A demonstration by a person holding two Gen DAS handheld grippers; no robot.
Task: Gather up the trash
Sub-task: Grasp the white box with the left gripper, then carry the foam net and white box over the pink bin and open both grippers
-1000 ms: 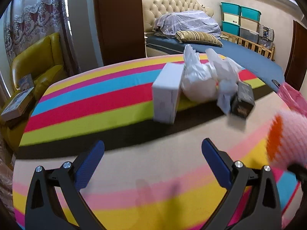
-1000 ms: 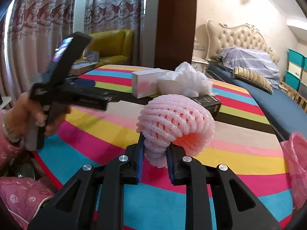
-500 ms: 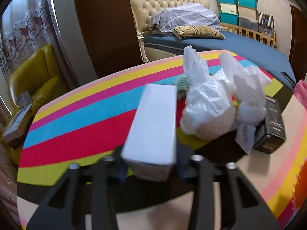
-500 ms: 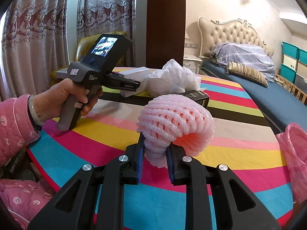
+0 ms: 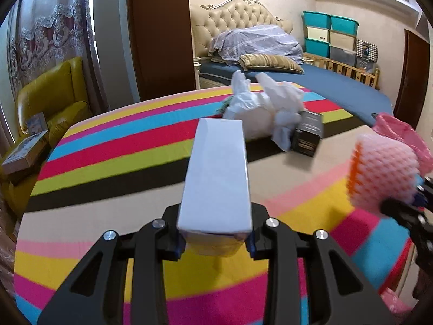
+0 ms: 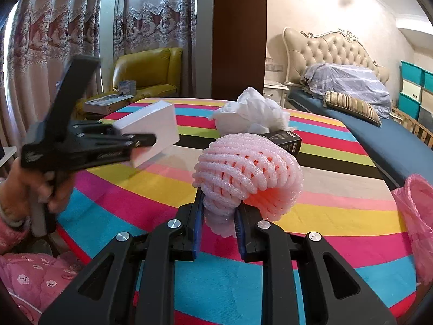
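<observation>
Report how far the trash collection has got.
Done: nothing shows as bagged yet; the pink bag sits at the table's right edge. In hand: the left gripper is shut on the white box, lifted off the table; the right gripper is shut on the pink foam net. Left: the crumpled white plastic bag and the black box on the striped tablecloth.

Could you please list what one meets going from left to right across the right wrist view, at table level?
left gripper → white box → crumpled white bag → pink foam net → pink plastic bag.
</observation>
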